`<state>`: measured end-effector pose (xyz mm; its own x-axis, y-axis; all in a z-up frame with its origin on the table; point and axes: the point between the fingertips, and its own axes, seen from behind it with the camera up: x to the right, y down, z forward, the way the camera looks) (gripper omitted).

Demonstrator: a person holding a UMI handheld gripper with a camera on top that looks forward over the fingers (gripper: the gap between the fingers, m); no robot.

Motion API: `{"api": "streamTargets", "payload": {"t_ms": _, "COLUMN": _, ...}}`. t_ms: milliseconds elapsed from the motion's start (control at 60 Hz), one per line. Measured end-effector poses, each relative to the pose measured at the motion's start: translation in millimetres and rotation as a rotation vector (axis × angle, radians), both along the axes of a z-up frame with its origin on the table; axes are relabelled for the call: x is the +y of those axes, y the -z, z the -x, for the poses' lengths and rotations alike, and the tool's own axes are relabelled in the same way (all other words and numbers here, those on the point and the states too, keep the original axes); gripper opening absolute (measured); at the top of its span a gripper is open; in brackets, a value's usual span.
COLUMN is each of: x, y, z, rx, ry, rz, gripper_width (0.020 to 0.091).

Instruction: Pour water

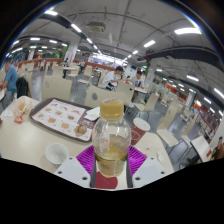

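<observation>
A large canteen hall with rows of bright ceiling lights (150, 43) stretches beyond the fingers, with seated people (112, 76) at far tables. Nearest is a pale rectangular table (25, 140) that carries everything close by. Toward its left side lies a flat rectangular tray (62, 116) holding several small pieces of food. A clear plastic bottle (112, 140) with yellowish liquid in its lower part stands upright at the table's near edge, between the two fingers. The hand-held gripper (112, 158) is clenched on this bottle, its purple pads (88, 157) pressing against the lower sides. A small white round cup (56, 152) sits left of the bottle, near the front edge. A small round bowl (141, 125) sits just right of the bottle, further in.
</observation>
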<state>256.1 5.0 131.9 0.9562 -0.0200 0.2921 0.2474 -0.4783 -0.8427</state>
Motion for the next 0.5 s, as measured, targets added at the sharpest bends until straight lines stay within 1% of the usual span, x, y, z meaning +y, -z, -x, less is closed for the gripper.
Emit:
{"api": "streamTargets", "payload": {"t_ms": 67, "x": -2.3, "y": 18.2, "z": -10.1, "rx": 0.113, "ry": 0.013, "rz": 0.000, "gripper_width": 0.0411}}
{"api": "streamTargets", "payload": {"t_ms": 133, "x": -2.8, "y": 44.7, "z": -10.0, "rx": 0.194, "ry": 0.015, "rz": 0.011, "gripper_width": 0.0411}}
{"api": "streamTargets", "payload": {"t_ms": 300, "x": -10.1, "y": 92.6, "z": -22.1, "rx": 0.283, "ry": 0.028, "rz": 0.048, "gripper_width": 0.0409}}
{"api": "streamTargets", "payload": {"t_ms": 317, "x": -12.2, "y": 98.1, "z": -22.4, "rx": 0.288, "ry": 0.029, "rz": 0.057, "gripper_width": 0.0418}}
{"api": "streamTargets", "payload": {"t_ms": 333, "x": -11.7, "y": 92.5, "z": -22.5, "rx": 0.296, "ry": 0.025, "rz": 0.031, "gripper_width": 0.0412}}
{"api": "streamTargets", "payload": {"t_ms": 400, "x": -12.2, "y": 93.7, "z": -22.3, "rx": 0.299, "ry": 0.015, "rz": 0.013, "gripper_width": 0.0410}}
{"api": "streamTargets", "payload": {"t_ms": 500, "x": -12.1, "y": 92.7, "z": -22.0, "rx": 0.288, "ry": 0.011, "rz": -0.009, "gripper_width": 0.0449}}
